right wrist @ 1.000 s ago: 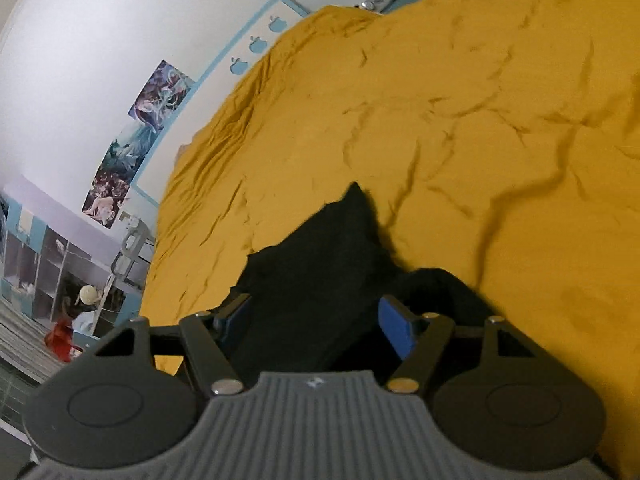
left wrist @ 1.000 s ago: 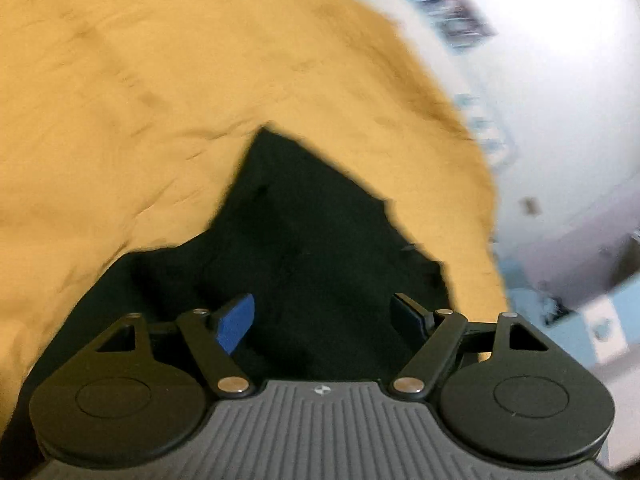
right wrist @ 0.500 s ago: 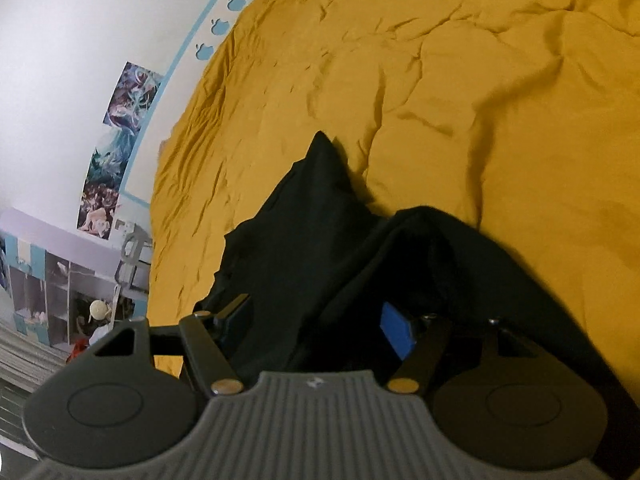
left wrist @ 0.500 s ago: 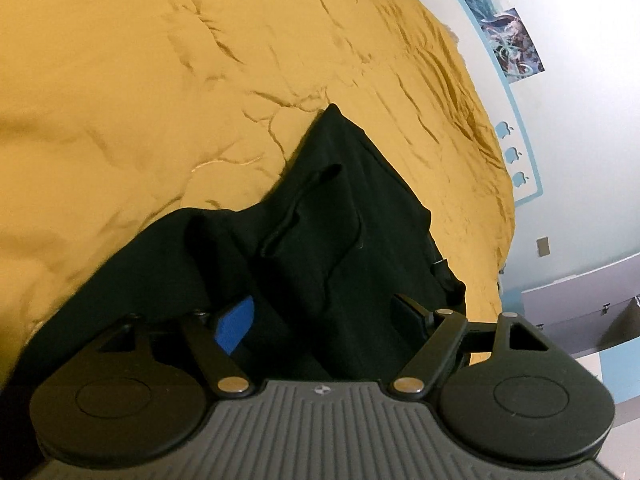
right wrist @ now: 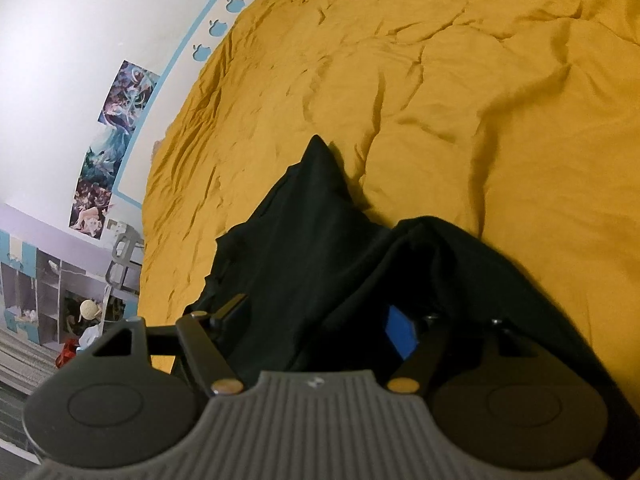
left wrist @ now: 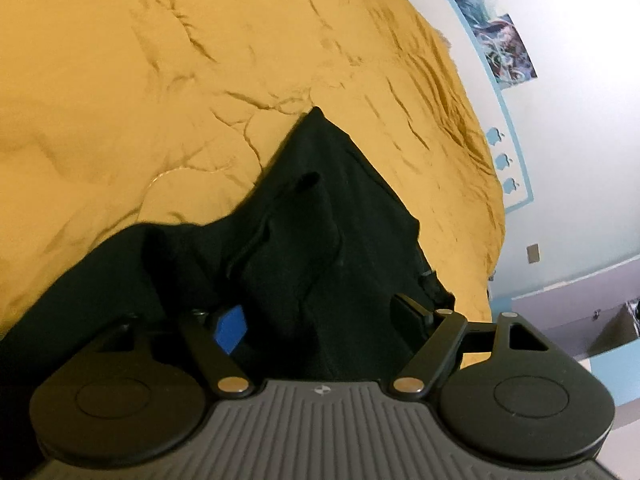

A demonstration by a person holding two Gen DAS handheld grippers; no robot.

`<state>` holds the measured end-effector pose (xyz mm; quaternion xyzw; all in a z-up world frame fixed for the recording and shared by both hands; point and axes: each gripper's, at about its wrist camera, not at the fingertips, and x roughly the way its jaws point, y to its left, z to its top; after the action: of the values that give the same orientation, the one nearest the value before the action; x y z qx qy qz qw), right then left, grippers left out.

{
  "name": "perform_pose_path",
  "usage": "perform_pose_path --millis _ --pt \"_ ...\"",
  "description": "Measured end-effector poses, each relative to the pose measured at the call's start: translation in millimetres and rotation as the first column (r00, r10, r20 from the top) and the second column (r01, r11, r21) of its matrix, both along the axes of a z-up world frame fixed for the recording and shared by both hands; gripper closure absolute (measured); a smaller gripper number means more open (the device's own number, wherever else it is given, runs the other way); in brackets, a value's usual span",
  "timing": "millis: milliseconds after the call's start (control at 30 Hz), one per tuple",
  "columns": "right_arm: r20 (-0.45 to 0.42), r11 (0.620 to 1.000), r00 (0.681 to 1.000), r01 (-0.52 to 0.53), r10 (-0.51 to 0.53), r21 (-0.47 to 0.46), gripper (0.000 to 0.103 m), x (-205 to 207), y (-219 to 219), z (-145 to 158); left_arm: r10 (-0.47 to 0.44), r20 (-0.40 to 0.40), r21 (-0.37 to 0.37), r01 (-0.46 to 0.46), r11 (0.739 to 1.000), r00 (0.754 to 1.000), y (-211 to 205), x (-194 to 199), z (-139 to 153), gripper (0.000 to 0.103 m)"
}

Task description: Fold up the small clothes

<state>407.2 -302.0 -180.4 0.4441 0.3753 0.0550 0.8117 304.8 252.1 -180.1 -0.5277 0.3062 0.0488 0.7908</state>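
Black garment (left wrist: 320,216) on the yellow bed (left wrist: 160,80) is bunched, no neat fold yet, so most remains. My left claw (left wrist: 320,320) has just been closing but is wide over cloth; my right claw (right wrist: 316,320) is wide too, neither visibly pinching.

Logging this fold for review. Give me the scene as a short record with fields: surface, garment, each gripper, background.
surface: yellow bedspread, creased
garment: black garment, crumpled on the bedspread, one corner pointing away from the grippers
left gripper: open; fingers have just been closing a little, black cloth between them, not pinched
right gripper: open; cloth bunched between its fingers and draped over one
background: posters on a white wall
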Motion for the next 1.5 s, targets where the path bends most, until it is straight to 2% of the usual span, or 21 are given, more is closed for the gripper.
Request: perform_pose_path --millis 67,133,167,233,267,400,467,600,733,800,933,967,1033,1100,1200,1300,1333,1367,1400,1433,1500 --pt "-0.002 1.000 1.000 0.019 -0.019 0.001 0.034 1.3 -0.6 -1.5 0.010 0.059 -0.044 -0.007 0.999 0.998 1.1 -0.3 -4.4 0.043" --pt "-0.005 0.999 0.999 0.040 -0.040 0.005 0.035 3.2 -0.9 -2.6 0.007 0.084 -0.055 -0.002 0.998 0.996 0.2 -2.4 -3.1 0.095" --pt "-0.005 0.999 0.999 0.047 -0.047 0.004 0.036 4.3 -0.9 -2.6 0.012 0.092 -0.040 -0.008 0.999 0.996 -0.3 -5.8 0.6 0.096" --pt "-0.009 0.999 0.999 0.048 -0.048 -0.018 0.061 6.7 0.2 -1.1 0.020 0.146 -0.001 -0.020 1.000 0.989 -2.2 -21.0 14.8 0.096" --pt "-0.012 0.999 0.999 0.043 -0.043 -0.030 0.091 7.0 0.7 0.0 0.015 0.172 0.030 -0.021 0.999 0.985 -3.5 -29.1 22.2 0.096" --pt "-0.007 0.994 0.999 0.052 -0.053 -0.101 0.098 -1.6 -1.4 3.4 -0.004 0.104 0.089 -0.006 0.996 0.995 -1.4 -42.6 13.6 0.096" --pt "-0.009 0.992 0.998 0.053 -0.054 -0.113 0.098 -6.1 -1.4 0.7 -0.006 0.017 0.086 0.004 0.996 1.000 1.7 -40.3 -7.7 0.095" --pt "-0.039 0.990 0.996 0.071 -0.076 -0.120 0.094 -9.9 -4.5 -7.5 0.013 0.008 0.016 -0.013 1.000 1.000 6.8 -45.9 -18.7 0.088" --pt "-0.056 0.991 0.994 0.085 -0.091 -0.105 0.080 -16.2 -12.8 1.4 -0.002 -0.014 0.135 0.004 0.991 1.000 1.1 -63.3 14.4 0.088" --pt "-0.040 0.987 0.992 0.110 -0.116 -0.120 0.061 -24.4 -15.5 13.3 -0.008 0.027 0.202 0.003 0.979 1.000 -1.2 -72.1 33.1 0.086" --pt "0.073 0.965 0.989 0.141 -0.128 -0.220 0.059 -31.0 -7.9 41.3 -0.056 0.124 0.262 0.021 0.965 0.991 -7.6 -62.2 59.3 0.069" --pt "0.107 0.960 0.988 0.136 -0.113 -0.246 0.053 -26.8 -4.0 46.5 -0.083 0.145 0.255 0.044 0.966 0.986 -9.4 -53.6 60.3 0.066" --pt "0.169 0.946 0.985 0.091 -0.039 -0.311 0.039 -4.4 4.5 53.5 -0.159 0.152 0.224 0.123 0.967 0.975 -15.5 -27.8 54.9 0.052" --pt "0.195 0.925 0.981 0.065 0.010 -0.373 0.037 24.7 10.7 51.9 -0.183 0.112 0.216 0.156 0.964 0.977 -22.2 -12.1 43.1 0.052" --pt "0.125 0.911 0.990 -0.002 0.059 -0.413 0.038 81.4 12.6 34.6 -0.208 0.042 0.214 0.195 0.957 0.977 -29.4 6.7 20.6 0.052" --pt "0.031 0.936 0.995 -0.077 0.093 -0.344 0.040 129.2 7.9 10.4 -0.201 -0.006 0.225 0.197 0.954 0.980 -28.9 9.0 5.3 0.053" --pt "0.000 0.937 0.995 -0.097 0.103 -0.336 0.042 142.4 8.3 2.7 -0.197 -0.006 0.221 0.194 0.956 0.980 -28.4 8.8 1.6 0.053" --pt "-0.017 0.937 0.995 -0.094 0.094 -0.336 0.061 149.1 9.2 -2.0 -0.198 0.000 0.216 0.193 0.957 0.980 -28.0 7.2 2.3 0.053" --pt "-0.018 0.942 0.994 -0.104 0.103 -0.319 0.101 154.0 9.9 -5.6 -0.199 0.004 0.214 0.193 0.958 0.980 -27.6 5.0 3.6 0.053" --pt "-0.020 0.939 0.988 -0.155 0.156 -0.306 0.103 160.2 12.0 -6.8 -0.201 0.007 0.211 0.195 0.958 0.979 -27.6 4.0 4.8 0.053" --pt "0.029 0.926 0.991 -0.112 0.131 -0.360 0.103 158.5 15.0 6.6 -0.212 0.023 0.213 0.203 0.956 0.977 -26.6 2.5 7.7 0.053"
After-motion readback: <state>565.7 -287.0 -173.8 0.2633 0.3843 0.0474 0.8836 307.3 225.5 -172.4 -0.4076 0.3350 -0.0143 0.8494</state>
